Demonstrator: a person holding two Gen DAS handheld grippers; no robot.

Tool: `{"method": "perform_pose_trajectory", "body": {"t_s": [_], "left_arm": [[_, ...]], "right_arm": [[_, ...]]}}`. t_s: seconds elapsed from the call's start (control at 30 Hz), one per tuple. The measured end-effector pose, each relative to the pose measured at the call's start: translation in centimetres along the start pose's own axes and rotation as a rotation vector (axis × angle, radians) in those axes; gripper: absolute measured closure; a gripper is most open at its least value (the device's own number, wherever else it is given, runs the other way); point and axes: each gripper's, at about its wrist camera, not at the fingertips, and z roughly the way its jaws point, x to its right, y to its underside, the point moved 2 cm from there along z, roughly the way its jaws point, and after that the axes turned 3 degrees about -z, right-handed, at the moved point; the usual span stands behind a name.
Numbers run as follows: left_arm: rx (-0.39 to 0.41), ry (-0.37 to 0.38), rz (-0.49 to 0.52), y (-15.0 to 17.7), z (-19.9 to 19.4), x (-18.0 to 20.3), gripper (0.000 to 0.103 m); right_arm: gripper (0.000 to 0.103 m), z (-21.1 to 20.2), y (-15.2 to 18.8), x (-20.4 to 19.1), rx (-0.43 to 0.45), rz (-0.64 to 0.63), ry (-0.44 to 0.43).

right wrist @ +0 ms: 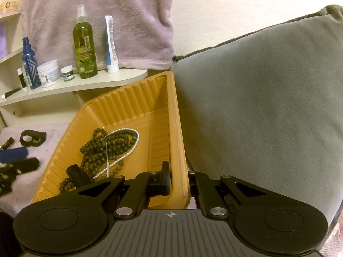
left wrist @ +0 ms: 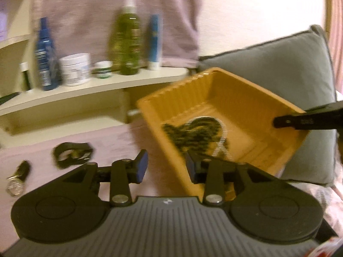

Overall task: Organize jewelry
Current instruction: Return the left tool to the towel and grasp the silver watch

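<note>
An orange ribbed tray [right wrist: 130, 100] lies tilted on the pink bedcover against a grey cushion. In it are a dark bead necklace [right wrist: 94, 147], a thin pearl-like chain [right wrist: 128, 147] and a small black piece [right wrist: 75, 174]. My right gripper [right wrist: 179, 182] is shut on the tray's right wall and shows as a black finger on the rim in the left wrist view [left wrist: 300, 122]. My left gripper [left wrist: 167, 168] is open with blue pads at the tray's near left corner [left wrist: 186, 184], with nothing between them. A black band [left wrist: 71, 155] and a wristwatch [left wrist: 16, 184] lie on the bedcover to its left.
A grey cushion [right wrist: 268, 98] stands right of the tray. Behind is a cream shelf [right wrist: 96, 81] with a green spray bottle [right wrist: 84, 47], a blue bottle [right wrist: 30, 64], a white tube [right wrist: 110, 42] and small jars. A pink towel [right wrist: 107, 17] hangs behind the shelf.
</note>
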Motion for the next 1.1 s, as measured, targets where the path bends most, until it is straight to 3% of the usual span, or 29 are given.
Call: {"method": "perform_pose_trajectory", "body": {"t_s": [0.23,0.37,0.53,0.67,0.9,1.1], "left_arm": [[0.026,-0.142,-0.05,0.4,-1.7,-5.1,0.055],[0.036,-0.249,-0.076,0.9,-2.6,-8.6,0.042],[0.028,-0.398,-0.109,1.9,-3.1,-13.2,0.035],[0.006,-0.472,-0.113,2.7,-2.6,-15.8,0.034],[-0.039,-0.508,-0.076,3.6,-0.8,-17.3,0.035],[-0.067,-0.515,-0.061,4.1,0.6,-17.7,0.045]], "right_arm": [[0.098,-0.2,0.2,-0.2,0.002,-0.006,0.0],[0.098,-0.3,0.2,-0.2,0.0,-0.009,0.001],[0.098,-0.3,0.1,-0.2,-0.001,-0.012,0.004],[0.098,-0.1,0.2,-0.1,-0.008,-0.017,0.007],[0.098,0.3,0.3,-0.1,-0.019,-0.024,0.015],[0.098,0.6,0.2,-0.1,-0.025,-0.028,0.019]]}}
